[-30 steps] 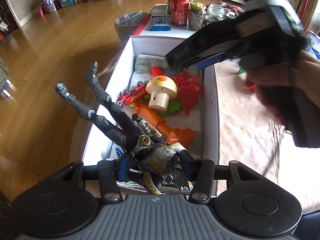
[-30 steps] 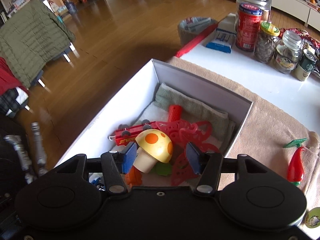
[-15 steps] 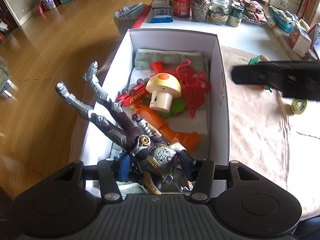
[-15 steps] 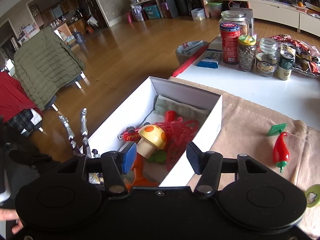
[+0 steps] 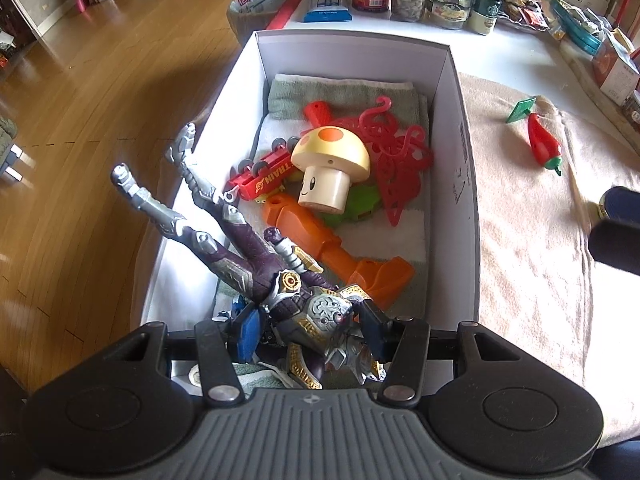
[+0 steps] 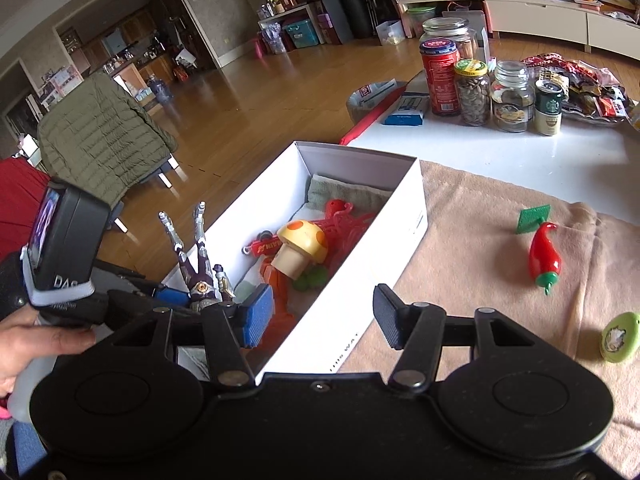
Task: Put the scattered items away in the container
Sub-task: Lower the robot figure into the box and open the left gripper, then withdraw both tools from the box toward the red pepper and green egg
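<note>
Our left gripper [image 5: 308,328] clamps the purple-and-silver armoured action figure [image 5: 280,280] over the white cardboard box's [image 5: 460,128] near end, several toys already inside. Our right gripper [image 6: 324,316] hangs half-open, empty. A red plastic chilli [image 6: 544,256] and a green oval token [image 6: 620,336] remain on the beige towel's [image 6: 480,240] right side.

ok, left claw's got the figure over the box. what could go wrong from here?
1. The figure is gripped at the torso by the left claw, its legs sticking out past the box wall; on release it may catch the rim and tip onto the floor.
2. It could land on the mushroom pile and sit proud.
3. The right claw stands open astride the box's right wall, so it could knock the box.
</note>
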Demonstrator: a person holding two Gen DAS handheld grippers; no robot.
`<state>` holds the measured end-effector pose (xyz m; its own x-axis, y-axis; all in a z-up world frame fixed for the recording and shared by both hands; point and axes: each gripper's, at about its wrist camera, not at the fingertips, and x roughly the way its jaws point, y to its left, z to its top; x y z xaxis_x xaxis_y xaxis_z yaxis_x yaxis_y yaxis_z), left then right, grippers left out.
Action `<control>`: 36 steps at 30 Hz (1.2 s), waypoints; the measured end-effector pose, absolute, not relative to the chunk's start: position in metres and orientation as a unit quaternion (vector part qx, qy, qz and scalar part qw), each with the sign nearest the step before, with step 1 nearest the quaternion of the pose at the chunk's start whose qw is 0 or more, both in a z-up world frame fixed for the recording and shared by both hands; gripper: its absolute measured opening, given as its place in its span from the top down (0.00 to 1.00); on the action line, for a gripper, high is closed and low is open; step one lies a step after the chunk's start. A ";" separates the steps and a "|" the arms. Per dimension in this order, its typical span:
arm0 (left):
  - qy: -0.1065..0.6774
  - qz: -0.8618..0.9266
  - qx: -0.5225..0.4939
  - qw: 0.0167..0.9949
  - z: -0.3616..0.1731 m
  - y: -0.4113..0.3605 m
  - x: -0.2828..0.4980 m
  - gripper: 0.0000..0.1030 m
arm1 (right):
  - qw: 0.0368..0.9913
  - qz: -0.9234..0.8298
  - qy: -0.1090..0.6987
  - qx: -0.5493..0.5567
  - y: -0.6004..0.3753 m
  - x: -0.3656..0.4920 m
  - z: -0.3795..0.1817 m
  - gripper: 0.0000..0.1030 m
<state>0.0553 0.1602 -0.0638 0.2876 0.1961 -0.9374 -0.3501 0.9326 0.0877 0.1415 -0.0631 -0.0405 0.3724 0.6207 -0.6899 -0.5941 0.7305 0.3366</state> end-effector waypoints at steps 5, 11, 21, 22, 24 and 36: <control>0.569 0.182 -0.057 0.800 -0.063 0.161 0.059 0.48 | 0.826 0.361 0.431 0.023 -0.072 0.141 -0.048 0.46; 0.543 0.192 -0.046 0.816 -0.046 0.158 0.063 0.34 | 0.826 0.360 0.433 0.025 -0.077 0.139 -0.050 0.46; 0.523 0.183 -0.026 0.832 -0.024 0.137 0.063 0.30 | 0.829 0.358 0.429 0.029 -0.087 0.136 -0.047 0.46; 0.521 0.182 -0.026 0.833 -0.022 0.134 0.063 0.30 | 0.829 0.357 0.430 0.029 -0.088 0.136 -0.047 0.46; 0.518 0.180 -0.024 0.836 -0.019 0.128 0.061 0.30 | 0.830 0.355 0.429 0.029 -0.091 0.136 -0.046 0.46; 0.520 0.172 -0.020 0.837 -0.011 0.091 0.050 0.26 | 0.839 0.341 0.422 0.034 -0.113 0.132 -0.039 0.46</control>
<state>0.0505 0.0913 -0.0108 0.4012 0.2665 -0.8764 -0.3084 0.9402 0.1447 0.1319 -0.1128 -0.0385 0.4109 0.6010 -0.6856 -0.5444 0.7649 0.3443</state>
